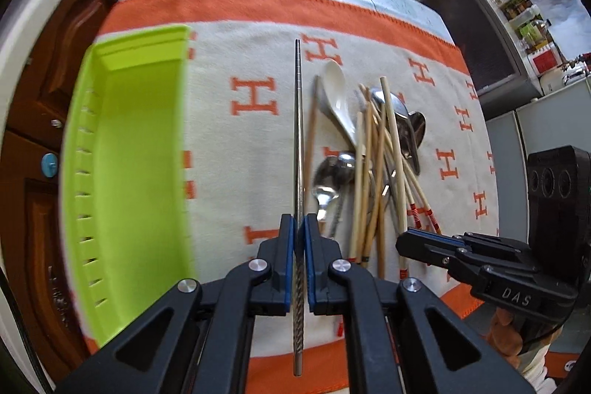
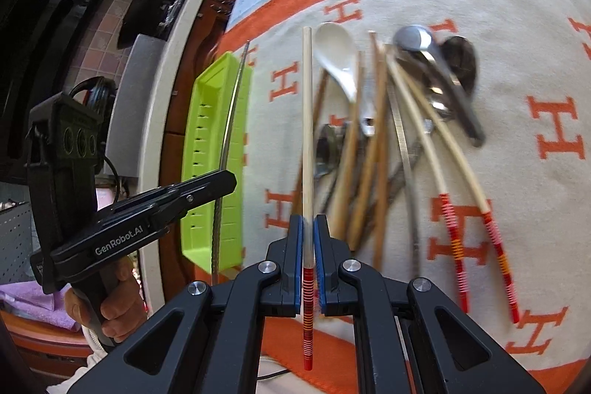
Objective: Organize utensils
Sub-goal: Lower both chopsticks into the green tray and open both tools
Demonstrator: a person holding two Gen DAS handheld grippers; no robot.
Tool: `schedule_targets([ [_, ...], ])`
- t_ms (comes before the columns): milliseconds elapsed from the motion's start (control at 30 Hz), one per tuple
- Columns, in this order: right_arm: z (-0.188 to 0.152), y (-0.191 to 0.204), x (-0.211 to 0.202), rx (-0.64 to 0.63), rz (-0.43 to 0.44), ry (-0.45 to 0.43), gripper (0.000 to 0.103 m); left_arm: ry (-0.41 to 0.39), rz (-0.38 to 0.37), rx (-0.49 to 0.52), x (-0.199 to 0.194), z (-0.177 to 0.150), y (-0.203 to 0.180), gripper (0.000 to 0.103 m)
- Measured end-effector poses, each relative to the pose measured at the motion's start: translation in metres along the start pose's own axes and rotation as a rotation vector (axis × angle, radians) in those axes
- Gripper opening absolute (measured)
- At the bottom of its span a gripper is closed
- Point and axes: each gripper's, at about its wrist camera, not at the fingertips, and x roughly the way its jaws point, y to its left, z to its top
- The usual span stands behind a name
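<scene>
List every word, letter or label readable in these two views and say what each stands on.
"DAS": on the right gripper body, left wrist view.
"GenRobot.AI": on the left gripper body, right wrist view.
"H": repeated orange letter on the cream tablecloth.
Labels on the shelf jars: too small to read.
</scene>
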Motion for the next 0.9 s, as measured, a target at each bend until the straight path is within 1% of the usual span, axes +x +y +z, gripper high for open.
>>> schedule_targets([
  [67,0.003,0.017,0.003,-0.017,0.022,0.007,0.006,-0.029,0.026,-0.019,-0.017,-0.005,0.021,0.003],
  [167,0.01,0.046,0.015,-0.038,0.058,0.026,0.006,-0.056,0.073,-0.047,-0.028,-0.008,0.051,0.003],
  [300,0.019,0.086,0.04,-0.057,0.077,0.05,0.006,-0.078,0.159,-0.073,-0.028,-0.016,0.088,0.003],
  [367,0.025,0.107,0.055,-0.067,0.073,0.063,0.006,-0.069,0.177,-0.092,-0.021,-0.017,0.104,0.003],
  [467,0.033,0.132,0.08,-0.07,0.055,0.07,0.006,-0.049,0.174,-0.111,-0.008,-0.021,0.123,0.003],
  [567,0.041,0.145,0.106,-0.062,0.029,0.085,0.006,-0.022,0.155,-0.129,0.008,-0.029,0.137,0.003],
  [700,0.048,0.154,0.138,-0.08,-0.02,0.09,0.007,-0.001,0.116,-0.123,0.022,-0.04,0.143,0.004],
  [833,0.047,0.156,0.156,-0.088,-0.068,0.091,0.007,0.02,0.125,-0.126,0.029,-0.052,0.151,0.004],
  [900,0.044,0.158,0.162,-0.099,-0.114,0.089,0.007,0.003,0.127,-0.112,0.027,-0.059,0.154,0.005],
])
